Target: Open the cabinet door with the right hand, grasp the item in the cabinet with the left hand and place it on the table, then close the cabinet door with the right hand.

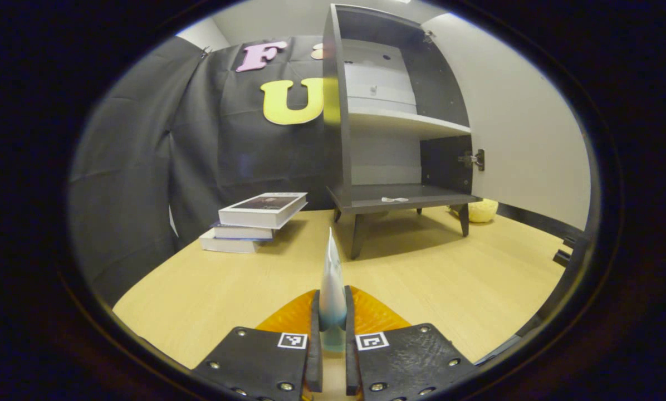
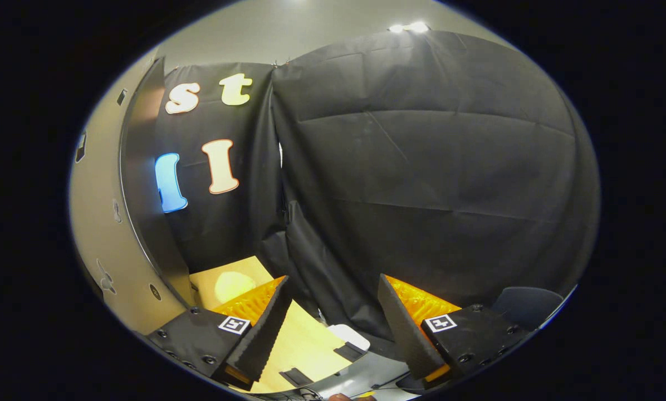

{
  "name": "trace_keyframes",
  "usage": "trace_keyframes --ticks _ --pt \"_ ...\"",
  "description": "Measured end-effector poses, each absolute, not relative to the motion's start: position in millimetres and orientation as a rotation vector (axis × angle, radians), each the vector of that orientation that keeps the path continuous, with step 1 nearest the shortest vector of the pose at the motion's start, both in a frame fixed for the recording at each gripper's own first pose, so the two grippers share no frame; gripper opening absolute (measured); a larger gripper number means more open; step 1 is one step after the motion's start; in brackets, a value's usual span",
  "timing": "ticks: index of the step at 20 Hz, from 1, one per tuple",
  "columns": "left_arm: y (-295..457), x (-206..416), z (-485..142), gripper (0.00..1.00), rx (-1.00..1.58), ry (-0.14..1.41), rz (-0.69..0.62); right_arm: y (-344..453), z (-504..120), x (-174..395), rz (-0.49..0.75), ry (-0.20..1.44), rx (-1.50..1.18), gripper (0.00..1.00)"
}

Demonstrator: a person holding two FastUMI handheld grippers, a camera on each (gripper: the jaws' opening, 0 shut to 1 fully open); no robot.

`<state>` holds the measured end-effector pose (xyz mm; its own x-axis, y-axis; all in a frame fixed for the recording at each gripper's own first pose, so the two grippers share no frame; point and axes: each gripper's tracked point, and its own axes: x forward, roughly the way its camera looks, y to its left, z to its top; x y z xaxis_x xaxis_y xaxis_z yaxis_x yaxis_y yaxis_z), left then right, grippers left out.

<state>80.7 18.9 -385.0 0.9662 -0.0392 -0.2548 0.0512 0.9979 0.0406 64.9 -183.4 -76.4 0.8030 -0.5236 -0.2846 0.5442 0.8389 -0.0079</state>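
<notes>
Pale wood table [image 1: 210,289] stretches across the left gripper view. At the left of it sits a stack of books [image 1: 255,223], the top one skewed over the others. Toward the middle, the left gripper [image 1: 331,334] has its two fingers pressed close on a thin, tapering tube-like item [image 1: 331,278], whitish above and bluish-green at the base, held upright over the tabletop; whether its bottom touches the wood cannot be told. Farther right stands the dark cabinet [image 1: 338,111] on short legs, its door [image 1: 528,122] swung wide to the right. A small white scrap [image 1: 394,199] lies on the bottom shelf, and a yellowish lump [image 1: 482,210] sits on the table behind a leg.

In the right gripper view, the open door [image 2: 138,184] rises at the left, edge-on, and the right gripper [image 2: 333,323] hangs just beside it with its fingers spread wide, holding nothing.

By my reading, the door is open and the item is out of the cabinet. Setting it down, letting go, and closing the door with the right hand remain.
</notes>
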Motion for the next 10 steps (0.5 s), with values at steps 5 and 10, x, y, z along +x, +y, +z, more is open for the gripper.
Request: trace_keyframes --ticks 5,10 --pt "18 72 -405 0.18 0.057 0.274 -0.049 -175 -75 70 -0.560 0.286 0.088 0.98" --pt "18 63 -413 0.21 0.056 0.285 -0.085 -176 -84 63 -0.581 0.292 0.143 0.98"
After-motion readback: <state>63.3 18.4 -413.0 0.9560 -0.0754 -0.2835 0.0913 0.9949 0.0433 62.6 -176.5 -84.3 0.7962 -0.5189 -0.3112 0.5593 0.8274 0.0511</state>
